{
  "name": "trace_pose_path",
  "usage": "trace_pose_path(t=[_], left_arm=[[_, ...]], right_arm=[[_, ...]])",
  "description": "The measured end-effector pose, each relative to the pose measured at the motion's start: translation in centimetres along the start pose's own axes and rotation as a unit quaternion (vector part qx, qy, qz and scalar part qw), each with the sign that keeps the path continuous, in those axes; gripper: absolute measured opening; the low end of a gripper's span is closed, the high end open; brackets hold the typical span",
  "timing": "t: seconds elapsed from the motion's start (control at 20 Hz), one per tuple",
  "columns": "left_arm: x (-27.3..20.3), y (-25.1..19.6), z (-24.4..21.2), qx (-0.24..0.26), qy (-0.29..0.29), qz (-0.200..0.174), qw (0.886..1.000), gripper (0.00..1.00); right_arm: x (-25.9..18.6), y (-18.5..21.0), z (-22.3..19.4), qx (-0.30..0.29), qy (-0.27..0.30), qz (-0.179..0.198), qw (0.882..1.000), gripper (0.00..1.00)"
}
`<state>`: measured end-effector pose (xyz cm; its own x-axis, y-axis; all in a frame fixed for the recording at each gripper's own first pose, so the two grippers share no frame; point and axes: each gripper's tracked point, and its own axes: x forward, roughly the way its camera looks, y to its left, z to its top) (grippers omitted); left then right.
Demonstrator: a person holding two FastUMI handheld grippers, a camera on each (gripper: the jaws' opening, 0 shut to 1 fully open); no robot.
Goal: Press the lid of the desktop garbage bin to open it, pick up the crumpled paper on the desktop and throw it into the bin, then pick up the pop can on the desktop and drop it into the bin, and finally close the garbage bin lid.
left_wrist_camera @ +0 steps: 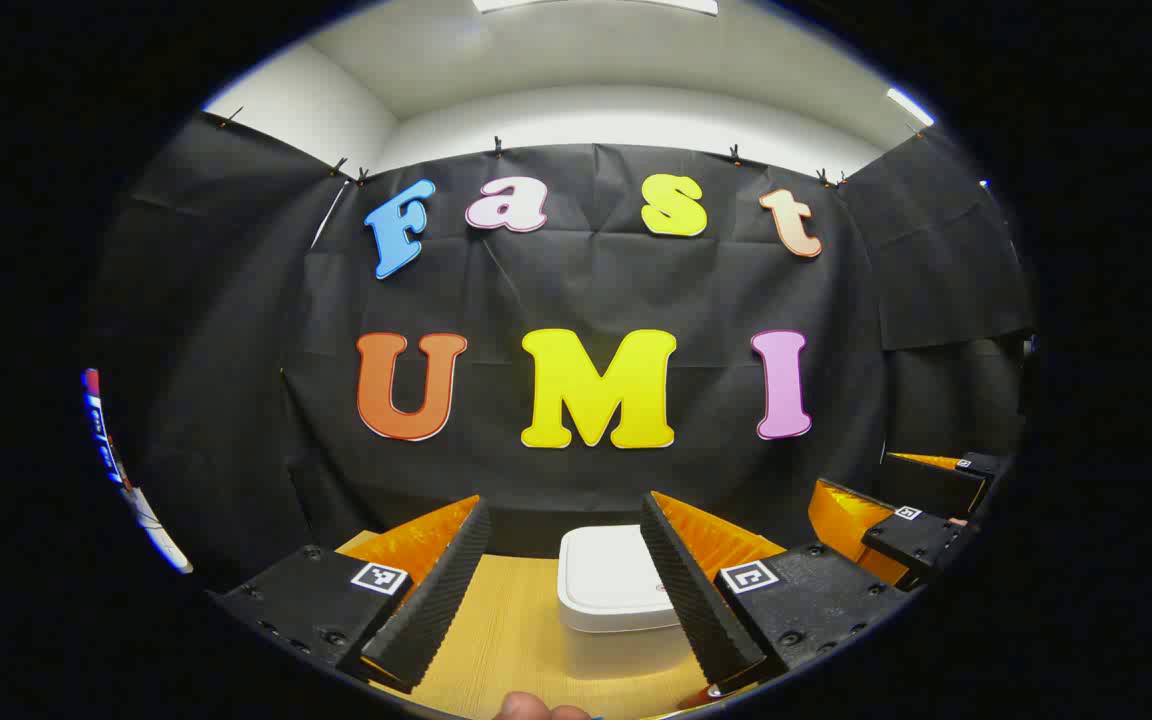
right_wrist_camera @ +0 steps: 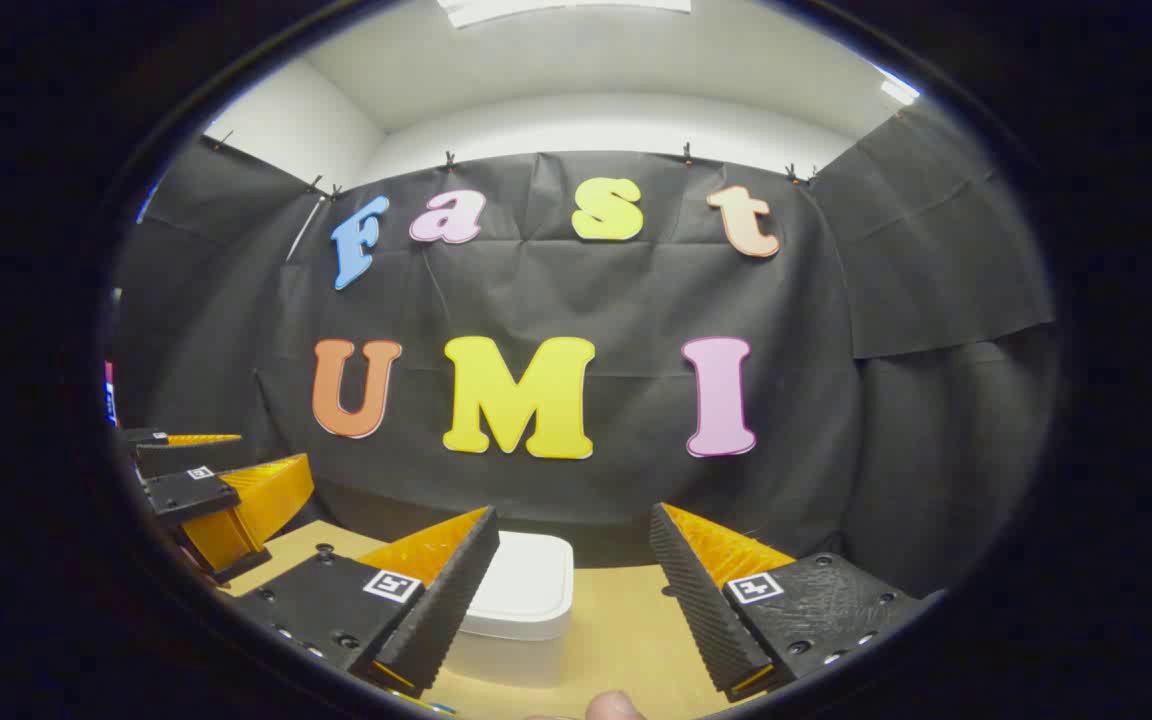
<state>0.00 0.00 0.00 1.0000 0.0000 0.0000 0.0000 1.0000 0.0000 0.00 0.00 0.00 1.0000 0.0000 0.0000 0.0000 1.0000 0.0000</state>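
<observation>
White bin (left_wrist_camera: 616, 590) lid shut, left gripper (left_wrist_camera: 566, 600) spread, clear

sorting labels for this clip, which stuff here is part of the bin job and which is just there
Part of the job:
white square plastic desktop bin, lid shut
left gripper, open
right gripper, open

Just there:
light wooden tabletop
black cloth booth wall

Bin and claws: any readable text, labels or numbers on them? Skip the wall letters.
No readable text on any of them.
bin lid: a small red mark near its edge, too small to read.
left claw: a black-and-white square marker on each finger, a pattern, no words.
right claw: the same kind of markers, no words.
</observation>
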Motion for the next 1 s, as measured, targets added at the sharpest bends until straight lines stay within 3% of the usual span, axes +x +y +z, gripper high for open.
trace_pose_path(t=[0.05, 0.2, 0.4, 0.95, 1.0], left_arm=[[0.1, -0.2, -0.1, -0.002, 0.0, -0.002, 1.0, 0.97], [0.6, -0.6, -0.5, -0.002, 0.008, -0.007, 1.0, 1.0], [0.5, -0.6, -0.5, -0.001, 0.007, -0.005, 1.0, 0.97], [0.2, 0.2, -0.7, -0.003, 0.015, 0.009, 1.0, 0.97], [0.1, 0.1, -0.6, -0.003, 0.014, 0.01, 1.0, 0.97]], right_arm=[[0.1, -0.3, 0.1, -0.003, -0.002, -0.004, 1.0, 0.95], [0.2, -1.0, -0.1, 0.003, 0.0, -0.011, 1.0, 0.95], [0.4, -0.9, 0.1, 0.004, -0.001, -0.005, 1.0, 0.92], [0.6, 0.0, 0.1, 0.009, 0.008, 0.015, 1.0, 0.97], [0.5, 0.1, 0.1, 0.008, 0.008, 0.018, 1.0, 0.92]])
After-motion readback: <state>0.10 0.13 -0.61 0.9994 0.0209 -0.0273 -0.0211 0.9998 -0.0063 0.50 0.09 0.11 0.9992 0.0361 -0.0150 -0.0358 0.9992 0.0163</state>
